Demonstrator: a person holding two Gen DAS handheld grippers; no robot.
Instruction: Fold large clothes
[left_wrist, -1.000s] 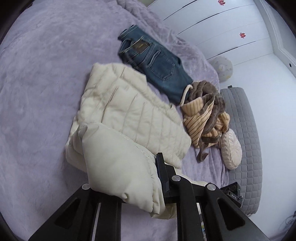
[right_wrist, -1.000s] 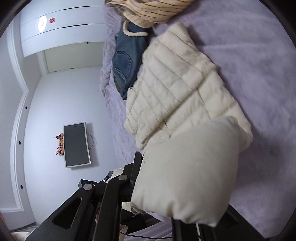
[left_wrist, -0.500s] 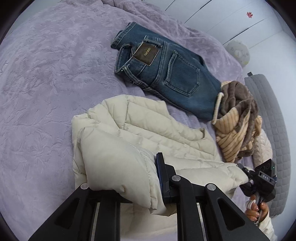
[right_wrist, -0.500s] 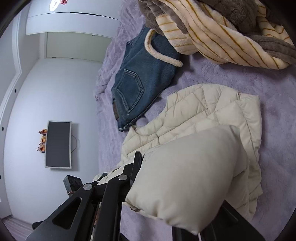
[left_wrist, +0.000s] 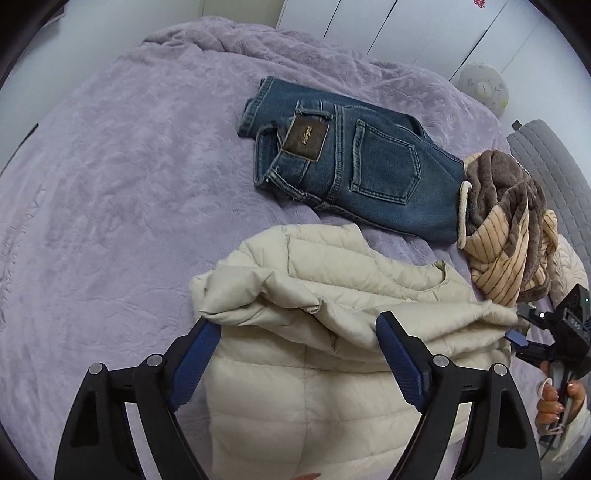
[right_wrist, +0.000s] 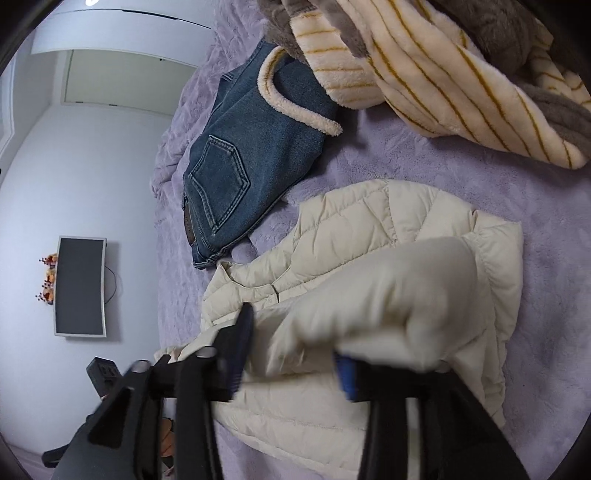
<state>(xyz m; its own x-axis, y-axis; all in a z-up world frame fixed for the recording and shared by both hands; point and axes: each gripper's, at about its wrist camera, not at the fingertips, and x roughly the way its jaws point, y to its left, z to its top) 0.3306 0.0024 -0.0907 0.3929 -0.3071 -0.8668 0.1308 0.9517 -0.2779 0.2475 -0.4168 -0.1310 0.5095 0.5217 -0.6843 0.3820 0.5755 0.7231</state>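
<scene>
A cream quilted puffer jacket lies folded over on the purple bedspread. My left gripper hangs open just above its folded edge, the blue pads wide apart and holding nothing. In the right wrist view the jacket lies doubled over. My right gripper is blurred; its jaws stand apart with a puffy fold of the jacket resting over them. The right gripper also shows in the left wrist view at the jacket's right end.
Folded blue jeans lie beyond the jacket. A brown and cream striped fleece garment is heaped at the right, near a grey quilted headboard. White wardrobes stand behind. A wall television shows in the right wrist view.
Both grippers carried the jacket's lower part forward over its upper part. The left gripper has opened and let go of the jacket. The right gripper's jaws have parted.
</scene>
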